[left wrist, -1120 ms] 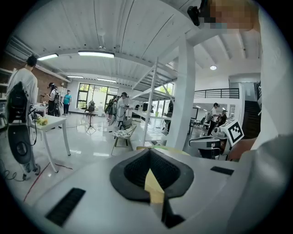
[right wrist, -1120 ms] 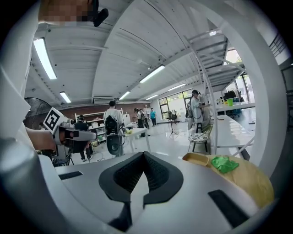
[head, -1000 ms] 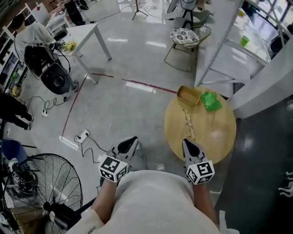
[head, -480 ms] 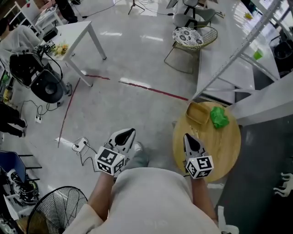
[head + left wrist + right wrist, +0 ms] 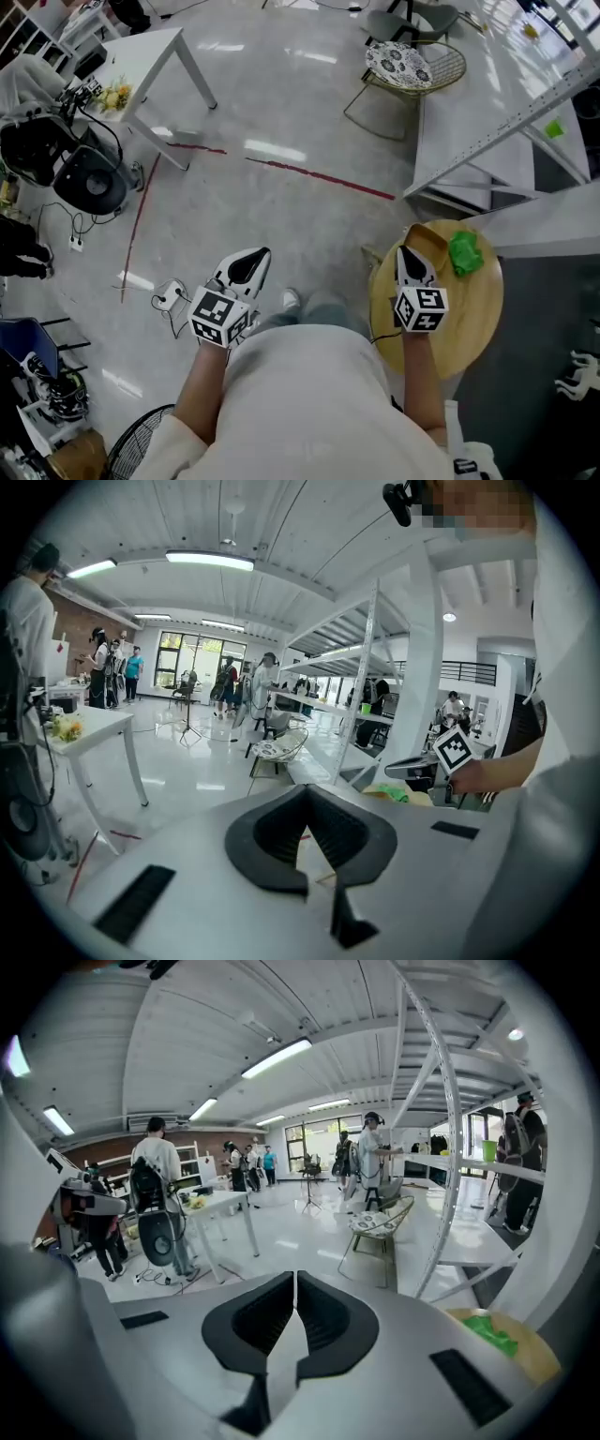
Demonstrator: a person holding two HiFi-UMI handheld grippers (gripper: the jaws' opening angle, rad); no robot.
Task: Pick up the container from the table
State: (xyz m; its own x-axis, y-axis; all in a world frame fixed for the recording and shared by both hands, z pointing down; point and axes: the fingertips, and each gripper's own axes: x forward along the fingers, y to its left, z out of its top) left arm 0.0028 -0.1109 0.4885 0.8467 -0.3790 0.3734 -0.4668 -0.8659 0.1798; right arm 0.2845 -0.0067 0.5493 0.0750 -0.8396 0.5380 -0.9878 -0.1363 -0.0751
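A tan, shallow container (image 5: 428,237) lies at the far left edge of the round wooden table (image 5: 473,314) in the head view. A crumpled green thing (image 5: 466,253) rests beside it. My right gripper (image 5: 406,252) hovers over the table's left part, shut and empty, its tip just short of the container and covering part of it. My left gripper (image 5: 260,253) is off to the left over the bare floor, shut with nothing in it. The left gripper view shows the green thing (image 5: 400,792) and my right gripper's marker cube (image 5: 454,750) at the right.
A wire chair with a patterned cushion (image 5: 409,64) stands beyond the table. White shelf frames (image 5: 502,141) rise at the right. A white table (image 5: 155,61), dark bags (image 5: 84,183) and a power strip with cables (image 5: 169,295) are at the left. A red tape line (image 5: 319,178) crosses the floor. People stand far off.
The view has shifted as I walked forward: the round table has come nearer and lower right. My right gripper now reaches over its edge by the container. The floor fan has left the view.
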